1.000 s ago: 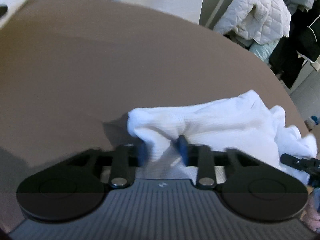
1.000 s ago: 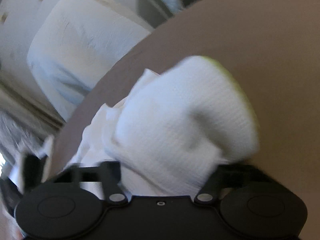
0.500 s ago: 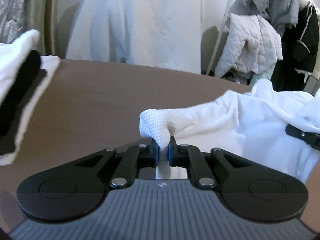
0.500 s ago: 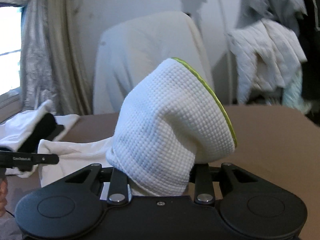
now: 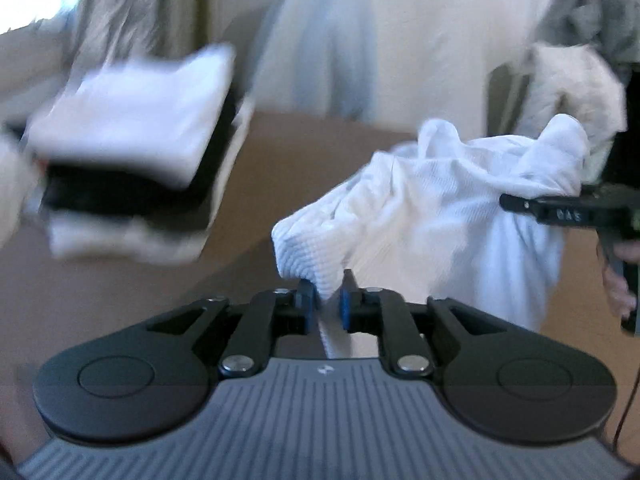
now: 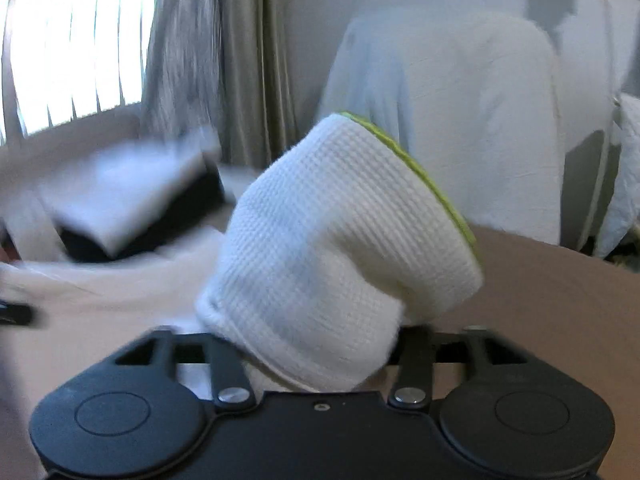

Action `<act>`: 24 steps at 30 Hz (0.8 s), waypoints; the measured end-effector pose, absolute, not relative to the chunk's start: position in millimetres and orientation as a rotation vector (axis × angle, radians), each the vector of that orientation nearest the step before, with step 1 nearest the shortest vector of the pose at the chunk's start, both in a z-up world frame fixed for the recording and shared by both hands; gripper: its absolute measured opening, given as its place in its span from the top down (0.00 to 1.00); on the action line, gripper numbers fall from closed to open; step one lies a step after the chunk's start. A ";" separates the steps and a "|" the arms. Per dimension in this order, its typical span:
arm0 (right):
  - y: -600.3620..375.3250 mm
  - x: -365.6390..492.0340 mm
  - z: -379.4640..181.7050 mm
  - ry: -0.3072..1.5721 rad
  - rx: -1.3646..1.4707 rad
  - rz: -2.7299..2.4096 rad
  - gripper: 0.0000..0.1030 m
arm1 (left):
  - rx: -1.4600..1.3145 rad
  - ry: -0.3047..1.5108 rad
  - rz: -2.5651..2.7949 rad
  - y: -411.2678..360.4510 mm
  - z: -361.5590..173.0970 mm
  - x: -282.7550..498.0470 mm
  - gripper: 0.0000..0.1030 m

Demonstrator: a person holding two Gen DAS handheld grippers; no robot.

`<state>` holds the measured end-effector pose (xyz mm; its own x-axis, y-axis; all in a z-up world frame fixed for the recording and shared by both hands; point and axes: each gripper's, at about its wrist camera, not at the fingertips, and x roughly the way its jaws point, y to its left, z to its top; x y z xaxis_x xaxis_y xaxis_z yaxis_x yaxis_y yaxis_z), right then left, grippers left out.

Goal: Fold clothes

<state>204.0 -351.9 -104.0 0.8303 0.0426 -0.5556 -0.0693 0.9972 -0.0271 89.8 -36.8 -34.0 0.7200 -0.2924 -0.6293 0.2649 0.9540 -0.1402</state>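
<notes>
**White garment lifted off the tabletop between both tools**

Nearest to us in the left wrist view, the left tool point(image 5: 327, 305) has a narrow fold of the white waffle-knit garment point(image 5: 440, 208) between its blue pads point(image 5: 306, 305). Its jaws have just been opening a little from the tight pinch of half a second ago, and the cloth now sits in a small gap; we cannot tell whether the pads still press on it. From there the garment stretches up and rightward to the right tool point(image 5: 560, 210), seen side-on with a hand point(image 5: 620, 276) around its handle.

In the right wrist view, the right tool point(image 6: 316, 346) has a thick, rounded bunch of the same garment point(image 6: 340, 248), edged in yellow-green, filling the space between its jaws. These have just been opening wider, and the fingertips are hidden by cloth, so we cannot tell if it grips.

A second ago the garment lay bunched on the brown tabletop point(image 5: 300, 168); now it hangs above it. Farther off, a blurred stack of folded white and black clothes point(image 5: 132, 152) has come into view at left, with a white-covered chair point(image 5: 400, 40) behind.
</notes>
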 end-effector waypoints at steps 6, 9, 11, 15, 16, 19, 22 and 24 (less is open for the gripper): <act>-363.7 233.7 -176.8 0.748 0.034 -0.105 0.21 | -0.129 0.934 -0.120 16.9 -117.2 106.3 0.60; -395.4 227.3 -184.7 0.746 0.315 -0.057 0.19 | -0.301 0.922 -0.193 31.4 -114.4 117.4 0.54; -408.8 228.5 -191.7 0.756 0.463 -0.016 0.14 | -0.402 0.897 -0.242 37.3 -114.0 123.5 0.38; -426.5 245.4 -211.8 0.802 0.616 0.001 0.10 | -0.403 0.880 -0.249 27.0 -128.5 141.6 0.37; -425.8 253.3 -217.3 0.809 0.599 0.004 0.12 | -0.379 0.895 -0.232 24.8 -135.2 143.3 0.37; -413.1 271.5 -213.0 0.758 0.461 0.053 0.55 | -0.304 0.893 -0.188 14.4 -146.5 137.7 0.46; -406.0 266.7 -199.9 0.702 0.335 0.027 0.54 | -0.187 0.885 -0.164 1.4 -137.6 132.0 0.52; -406.0 264.6 -197.6 0.721 0.308 -0.045 0.32 | -0.122 0.885 -0.133 2.3 -133.1 125.4 0.52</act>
